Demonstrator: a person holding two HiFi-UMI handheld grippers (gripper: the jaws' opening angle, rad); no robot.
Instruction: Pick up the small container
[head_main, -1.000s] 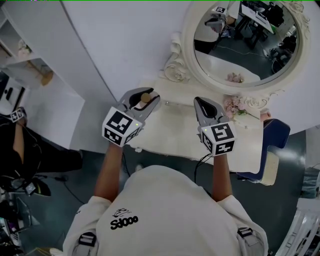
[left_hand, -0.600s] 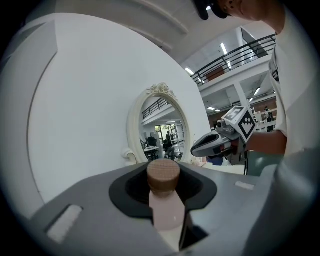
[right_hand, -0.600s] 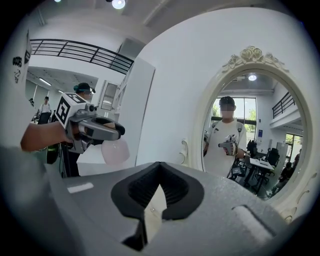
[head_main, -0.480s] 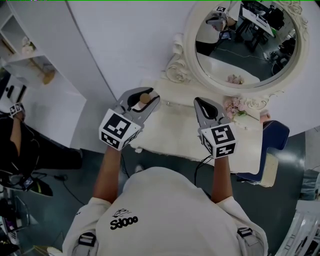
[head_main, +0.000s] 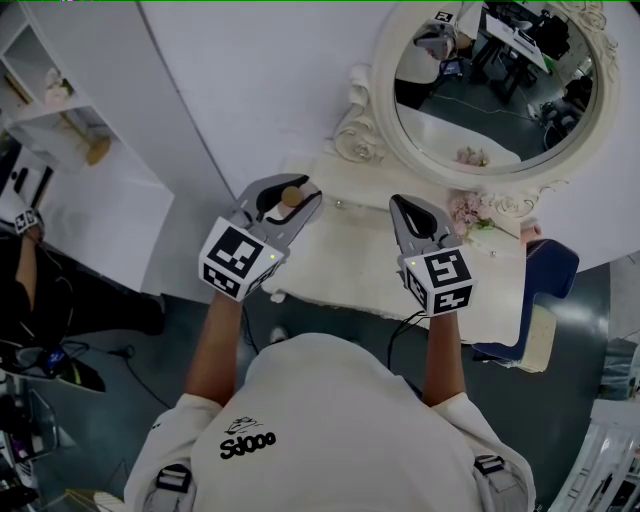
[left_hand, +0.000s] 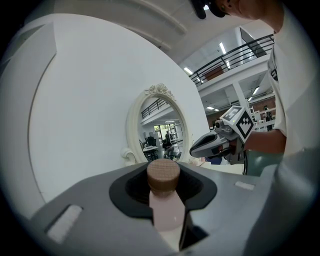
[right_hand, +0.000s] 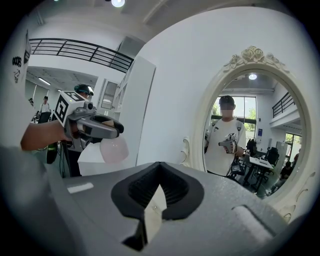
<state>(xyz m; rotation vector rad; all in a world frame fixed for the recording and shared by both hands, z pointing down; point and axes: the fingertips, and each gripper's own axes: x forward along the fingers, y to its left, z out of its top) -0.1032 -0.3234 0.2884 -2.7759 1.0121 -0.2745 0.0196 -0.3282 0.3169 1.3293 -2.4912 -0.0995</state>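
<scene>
Fingers still on small container, unshifted

A mock bedroom corner set up inside a big open office hall. At 12 o'clock in the head view a white dressing table stands against a plain white wall, with a carved oval mirror at 1 o'clock and pink flowers at its foot. White shelves stand at 10 o'clock. The mirror reflects desks with screens. The right gripper view shows an upper-floor railing at 10 o'clock; the left gripper view shows strip lights at 1 o'clock.
</scene>
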